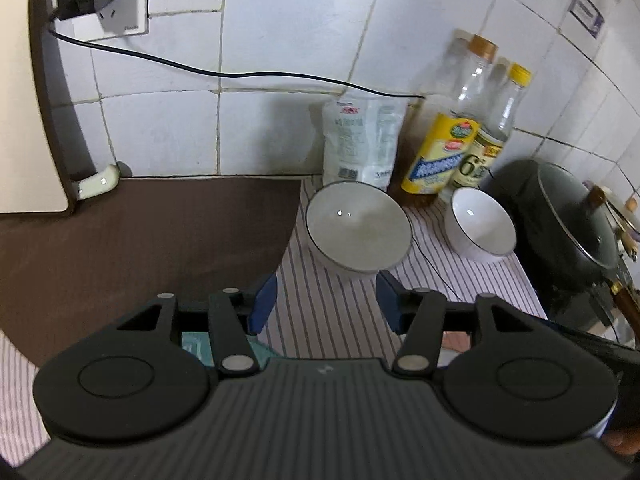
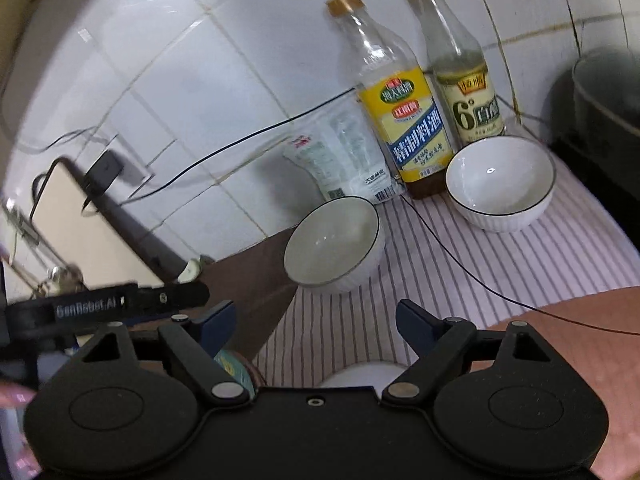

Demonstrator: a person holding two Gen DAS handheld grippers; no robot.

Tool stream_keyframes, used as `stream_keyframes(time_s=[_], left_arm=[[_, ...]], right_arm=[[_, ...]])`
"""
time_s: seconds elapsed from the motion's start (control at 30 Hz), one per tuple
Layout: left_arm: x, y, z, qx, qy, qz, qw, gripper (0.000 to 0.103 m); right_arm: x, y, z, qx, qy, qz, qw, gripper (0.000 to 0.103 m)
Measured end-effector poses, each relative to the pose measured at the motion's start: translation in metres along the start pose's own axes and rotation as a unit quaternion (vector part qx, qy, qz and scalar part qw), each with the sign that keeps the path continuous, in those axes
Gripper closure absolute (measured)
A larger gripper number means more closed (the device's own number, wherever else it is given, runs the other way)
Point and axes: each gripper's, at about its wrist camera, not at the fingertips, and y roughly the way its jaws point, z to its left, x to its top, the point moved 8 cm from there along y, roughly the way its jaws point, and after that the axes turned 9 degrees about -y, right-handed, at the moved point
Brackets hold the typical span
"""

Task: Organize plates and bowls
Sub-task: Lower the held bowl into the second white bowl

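Two white bowls with dark rims stand on a striped cloth (image 1: 332,312). The larger bowl (image 1: 358,226) is just ahead of my left gripper (image 1: 326,300), which is open and empty, its blue fingertips short of the bowl's near side. The smaller bowl (image 1: 482,224) stands to its right. In the right wrist view the first bowl (image 2: 334,240) is ahead and slightly left, the other bowl (image 2: 500,182) ahead right. My right gripper (image 2: 316,322) is open and empty above the cloth (image 2: 460,272). A white rounded object (image 2: 360,374) shows partly under it.
A salt bag (image 1: 362,140) and two bottles (image 1: 452,132) stand against the tiled wall behind the bowls. A black pot with lid (image 1: 560,220) sits at the right. A thin black cable (image 2: 460,260) runs over the cloth. A brown mat (image 1: 140,240) lies left. The left gripper's body (image 2: 100,308) shows at left.
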Motion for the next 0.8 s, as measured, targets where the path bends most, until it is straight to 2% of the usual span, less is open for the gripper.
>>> stream_keyframes(time_s=[0.13, 0.33, 0.53, 0.63, 0.7, 0.73, 0.8], left_arm=[[0.009, 0.029, 0.007, 0.004, -0.01, 0.004, 0.9999, 0.048], [0.018, 0.083, 0.022, 0.013, -0.061, 0.02, 0.9979, 0.046], [0.021, 0.123, 0.025, 0.021, -0.055, 0.038, 0.9975, 0.046], [0.022, 0.135, 0.024, 0.031, -0.049, 0.044, 0.9973, 0.048], [0.021, 0.142, 0.023, 0.036, -0.047, 0.049, 0.9971, 0.049], [0.022, 0.145, 0.024, 0.036, -0.048, 0.052, 0.9969, 0.05], [0.02, 0.148, 0.024, 0.033, -0.049, 0.058, 0.9966, 0.061]], right_arm=[[0.013, 0.029, -0.015, -0.014, 0.014, 0.015, 1.0, 0.015], [0.021, 0.077, -0.038, -0.042, 0.043, 0.039, 0.997, 0.024], [0.021, 0.113, -0.05, -0.071, 0.058, 0.062, 0.994, 0.033], [0.021, 0.124, -0.057, -0.099, 0.053, 0.07, 0.991, 0.042], [0.021, 0.13, -0.059, -0.103, 0.053, 0.072, 0.991, 0.051], [0.021, 0.131, -0.06, -0.104, 0.054, 0.074, 0.99, 0.059], [0.021, 0.133, -0.06, -0.099, 0.052, 0.07, 0.991, 0.075]])
